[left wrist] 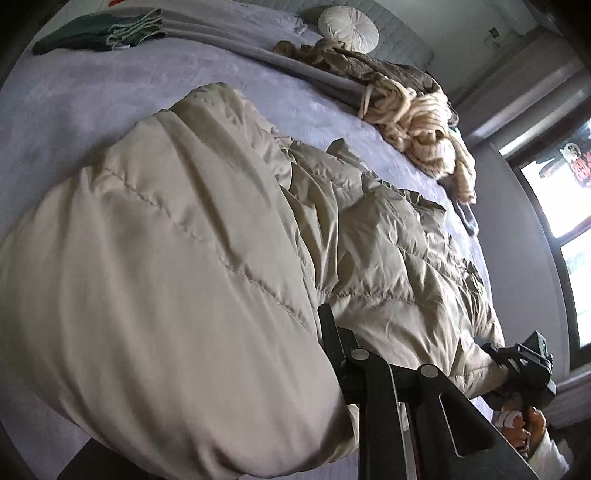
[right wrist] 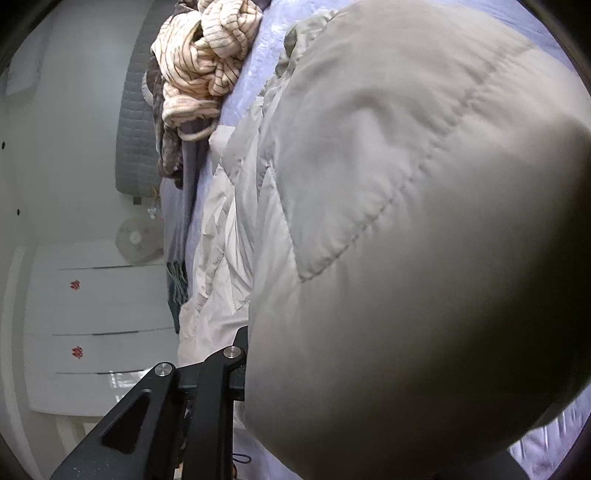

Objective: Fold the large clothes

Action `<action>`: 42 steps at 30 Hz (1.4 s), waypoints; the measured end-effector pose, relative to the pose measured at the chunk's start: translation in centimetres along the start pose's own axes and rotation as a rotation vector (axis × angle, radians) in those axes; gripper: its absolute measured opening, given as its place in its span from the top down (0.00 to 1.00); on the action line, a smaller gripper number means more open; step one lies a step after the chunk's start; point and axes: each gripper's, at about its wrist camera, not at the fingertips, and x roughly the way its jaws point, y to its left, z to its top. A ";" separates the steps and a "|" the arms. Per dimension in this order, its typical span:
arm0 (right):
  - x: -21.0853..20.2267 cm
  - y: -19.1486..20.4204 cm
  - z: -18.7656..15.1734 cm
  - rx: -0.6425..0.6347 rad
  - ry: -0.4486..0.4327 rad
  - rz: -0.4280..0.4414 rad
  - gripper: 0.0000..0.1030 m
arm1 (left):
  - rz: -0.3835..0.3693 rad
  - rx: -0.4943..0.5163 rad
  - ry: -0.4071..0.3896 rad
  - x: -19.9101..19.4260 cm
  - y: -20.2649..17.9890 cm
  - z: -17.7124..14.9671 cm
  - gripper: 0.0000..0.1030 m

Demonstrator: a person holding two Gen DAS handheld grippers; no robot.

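A beige quilted puffer jacket [left wrist: 177, 258] lies spread on a lilac bed cover [left wrist: 92, 96]. A thick fold of it bulges up close to the left wrist camera. My left gripper [left wrist: 325, 339] is shut on that fold; one black finger [left wrist: 330, 332] shows, the other is hidden under the fabric. My right gripper [left wrist: 513, 365] shows at the jacket's far right edge, shut on the fabric. In the right wrist view the jacket [right wrist: 406, 240] fills most of the frame and my right gripper [right wrist: 243, 354] grips its near edge, fingertips mostly covered.
A pile of cream striped knitwear [left wrist: 424, 122] and a brown garment [left wrist: 369, 70] lie at the bed's far side. A folded dark green scarf [left wrist: 99, 33] and a round white cushion [left wrist: 349, 26] sit near the headboard. A white drawer unit [right wrist: 96, 325] stands beside the bed.
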 end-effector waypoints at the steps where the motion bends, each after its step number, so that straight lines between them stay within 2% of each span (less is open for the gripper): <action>1: -0.5 -0.4 -0.7 0.005 0.010 -0.006 0.79 | 0.001 0.003 0.004 -0.6 0.1 -1.0 0.77; 7: -3.4 -2.0 -4.2 -0.007 0.053 -0.029 0.79 | 0.026 -0.010 0.050 -3.6 0.8 -7.5 0.77; 13: -6.3 -5.0 -7.7 0.024 0.107 -0.035 0.79 | 0.082 -0.069 0.102 -5.1 2.0 -13.1 0.76; 14: -6.5 -5.3 -8.0 0.032 0.112 -0.038 0.78 | 0.089 -0.089 0.114 -5.1 2.3 -13.8 0.76; 16: -7.1 -6.2 -8.8 0.056 0.127 -0.049 0.75 | 0.135 -0.124 0.118 -5.4 3.0 -14.9 0.68; 17: -7.3 -6.2 -8.9 0.059 0.132 -0.055 0.70 | 0.160 -0.133 0.113 -5.6 3.2 -15.1 0.58; 18: -7.5 -6.1 -8.8 0.056 0.135 -0.067 0.67 | 0.198 -0.145 0.103 -6.1 3.5 -15.2 0.52; 23: -9.1 -5.2 -8.4 0.016 0.126 -0.143 0.60 | 0.272 -0.181 0.083 -9.0 5.0 -15.2 0.52; 27: -10.8 -5.0 -7.7 0.029 0.084 -0.229 0.58 | 0.382 -0.187 0.036 -12.2 5.6 -15.3 0.52; 29: -12.7 -4.9 -7.6 0.017 0.033 -0.305 0.58 | 0.468 -0.173 -0.019 -14.0 5.5 -15.4 0.52; 31: -14.6 -4.3 -7.5 -0.017 -0.037 -0.387 0.61 | 0.489 -0.160 -0.060 -15.3 5.6 -15.0 0.52; 32: -15.4 -3.9 -7.4 -0.041 -0.073 -0.417 0.72 | 0.484 -0.156 -0.061 -15.2 5.4 -14.6 0.52; 33: -16.2 -3.4 -7.3 -0.078 -0.110 -0.442 0.77 | 0.475 -0.149 -0.057 -14.9 5.3 -14.2 0.52; 36: -16.8 -1.2 -6.9 -0.216 -0.172 -0.480 0.80 | 0.453 -0.100 -0.022 -12.6 4.4 -13.3 0.52; 38: -15.3 -0.1 -6.4 -0.298 -0.141 -0.490 0.80 | 0.494 -0.063 0.018 -10.1 4.4 -13.2 0.52; 40: -12.9 0.1 -6.0 -0.358 -0.091 -0.550 0.80 | 0.527 -0.054 0.071 -7.8 5.0 -13.5 0.52; 42: -11.4 -1.0 -5.8 -0.334 -0.051 -0.585 0.80 | 0.527 -0.063 0.098 -7.0 6.0 -13.9 0.52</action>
